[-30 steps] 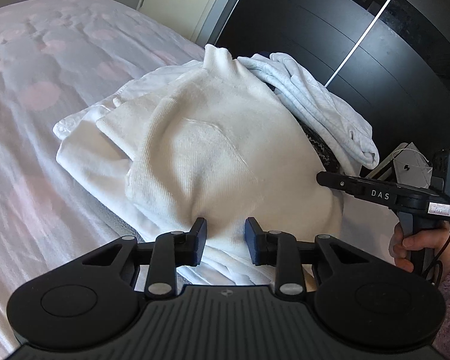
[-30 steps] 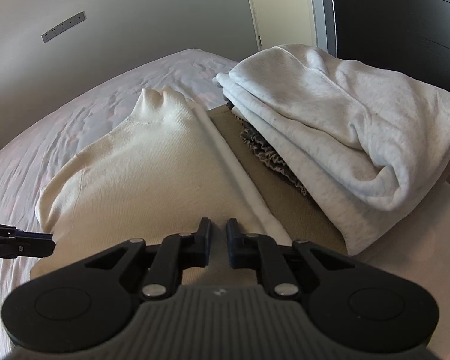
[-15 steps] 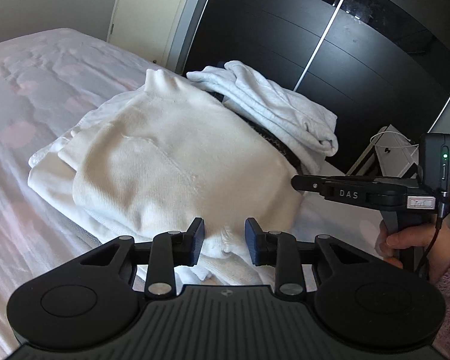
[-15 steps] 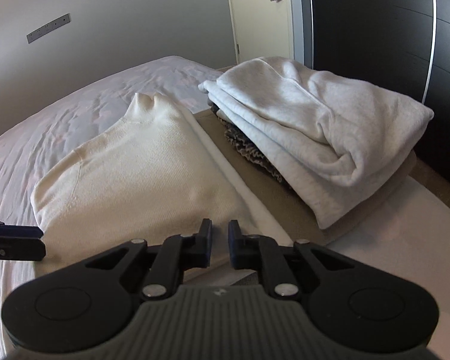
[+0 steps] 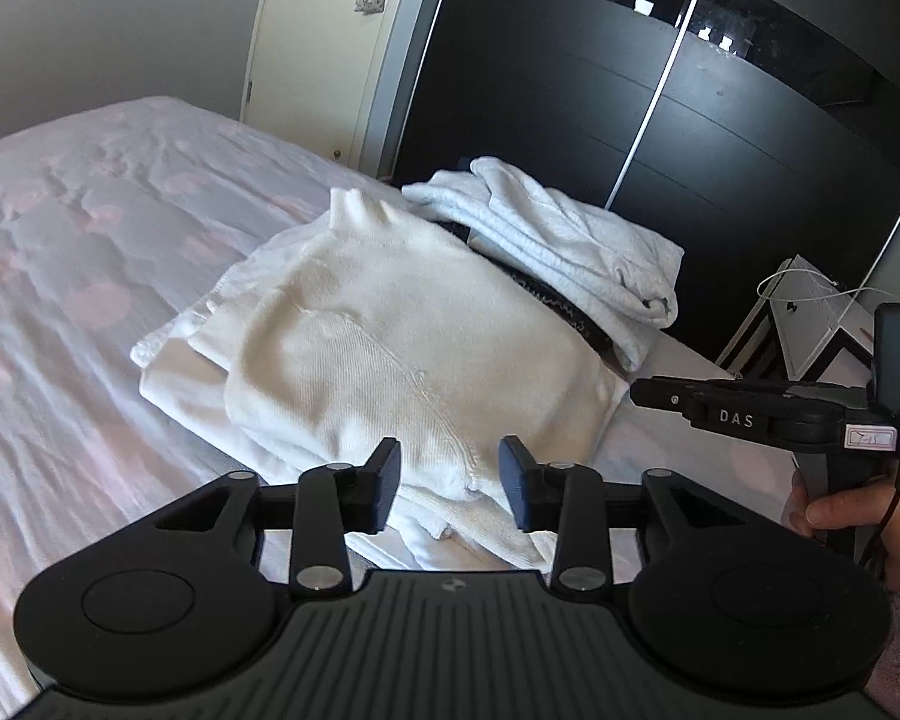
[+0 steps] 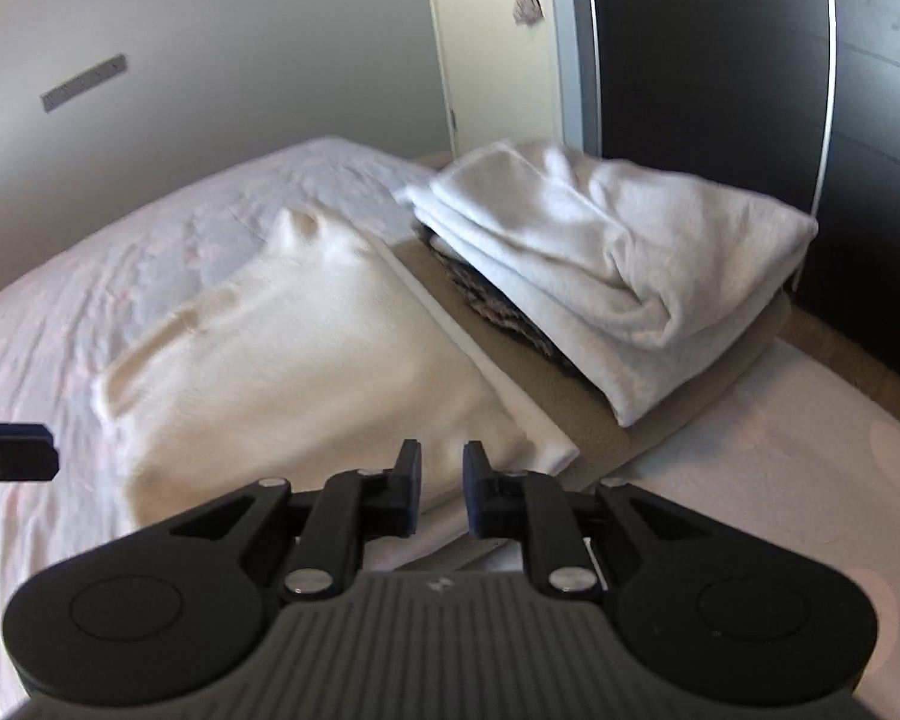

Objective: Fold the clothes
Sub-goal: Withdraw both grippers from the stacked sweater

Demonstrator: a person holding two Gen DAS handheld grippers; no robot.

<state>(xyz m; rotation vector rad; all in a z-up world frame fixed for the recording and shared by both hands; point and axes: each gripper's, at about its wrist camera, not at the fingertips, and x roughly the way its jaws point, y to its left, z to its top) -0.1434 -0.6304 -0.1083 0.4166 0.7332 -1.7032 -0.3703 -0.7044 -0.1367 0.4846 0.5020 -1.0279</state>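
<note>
The cream sweater [image 5: 390,354] lay folded on the bed [image 5: 78,312], on top of another white garment, with its collar pointing away toward the door. Just beside it on the right stood a stack of folded clothes with a pale grey sweatshirt [image 6: 618,276] on top. The left tool [image 5: 450,477] hung over the near hem of the sweater, its jaws opening and already fairly wide, with no cloth pressed between them. The right tool [image 6: 441,495] was near the right front corner of the sweater, its jaws opening too but only a narrow gap, and nothing was held there.

In my judgement the fold of this sweater was finished and the step in hand was to let go cleanly. To do it well, both tools should open fully before they draw away, so that no thread of the knit catches a pad and pulls the hem out. The draw-away should go upward and toward the person, not sideways across the cloth, because the soft knit could slide on the garment under it.
</note>
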